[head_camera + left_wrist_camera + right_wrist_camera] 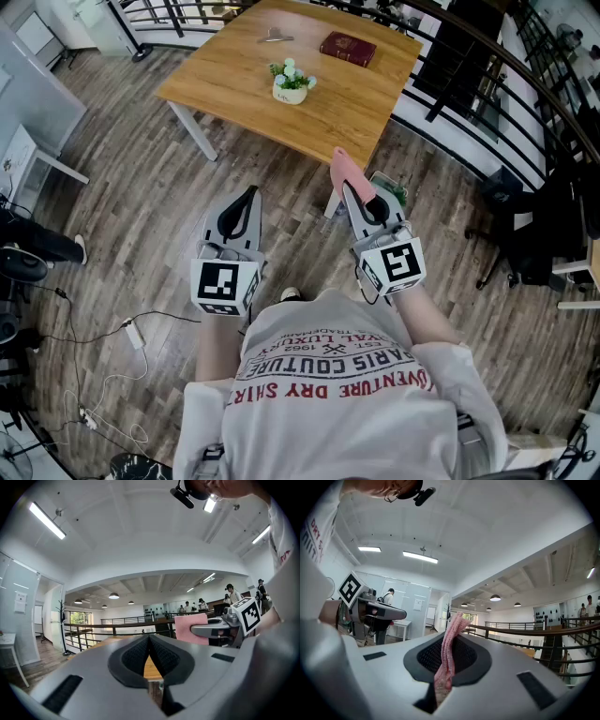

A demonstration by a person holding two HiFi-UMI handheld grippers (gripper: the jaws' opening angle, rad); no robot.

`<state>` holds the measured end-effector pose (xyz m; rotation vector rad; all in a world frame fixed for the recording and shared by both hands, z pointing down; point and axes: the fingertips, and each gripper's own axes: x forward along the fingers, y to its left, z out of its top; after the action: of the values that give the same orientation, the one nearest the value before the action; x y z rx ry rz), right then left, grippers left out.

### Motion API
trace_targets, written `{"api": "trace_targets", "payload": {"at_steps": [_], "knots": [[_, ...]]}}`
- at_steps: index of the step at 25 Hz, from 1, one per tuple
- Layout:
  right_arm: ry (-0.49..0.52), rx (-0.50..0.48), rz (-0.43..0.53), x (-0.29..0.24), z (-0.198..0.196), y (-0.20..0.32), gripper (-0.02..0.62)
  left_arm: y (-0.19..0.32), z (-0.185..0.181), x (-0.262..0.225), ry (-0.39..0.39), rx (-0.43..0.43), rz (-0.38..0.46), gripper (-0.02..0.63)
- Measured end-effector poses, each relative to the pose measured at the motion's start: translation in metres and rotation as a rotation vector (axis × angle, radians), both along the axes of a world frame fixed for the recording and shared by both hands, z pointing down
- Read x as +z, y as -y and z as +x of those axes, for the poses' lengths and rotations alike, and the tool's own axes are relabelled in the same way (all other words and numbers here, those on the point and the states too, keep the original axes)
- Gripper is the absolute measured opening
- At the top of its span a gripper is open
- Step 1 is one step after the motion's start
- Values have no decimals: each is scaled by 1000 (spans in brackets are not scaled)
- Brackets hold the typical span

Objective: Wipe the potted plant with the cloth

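Right gripper clamped on pink cloth; cloth juts past jaw tips, likely so free edge can wipe. Left gripper fully closed, empty, idle beside right. Potted plant on worktop, well ahead of both grippers, not yet reached.

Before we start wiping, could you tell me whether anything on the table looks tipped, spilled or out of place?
Nothing stands out: the potted plant stands upright on the wooden table, and the red book lies flat.

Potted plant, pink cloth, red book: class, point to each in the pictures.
potted plant (pixel 290 82), head view, where leaves meet pot
pink cloth (pixel 447 653), right gripper view, middle of its folded strip
red book (pixel 348 48), head view, cover's middle
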<state>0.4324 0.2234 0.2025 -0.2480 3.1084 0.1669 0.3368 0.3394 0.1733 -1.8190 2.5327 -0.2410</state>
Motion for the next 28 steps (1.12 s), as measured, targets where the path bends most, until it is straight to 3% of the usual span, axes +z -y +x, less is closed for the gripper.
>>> {"api": "trace_targets", "payload": {"at_steps": [12, 28], "knots": [[-17, 42, -19, 9, -31, -5, 40, -9, -32, 4, -9, 29, 9, 15], [-90, 133, -97, 41, -130, 6, 40, -27, -145, 54, -106, 14, -59, 15]]}}
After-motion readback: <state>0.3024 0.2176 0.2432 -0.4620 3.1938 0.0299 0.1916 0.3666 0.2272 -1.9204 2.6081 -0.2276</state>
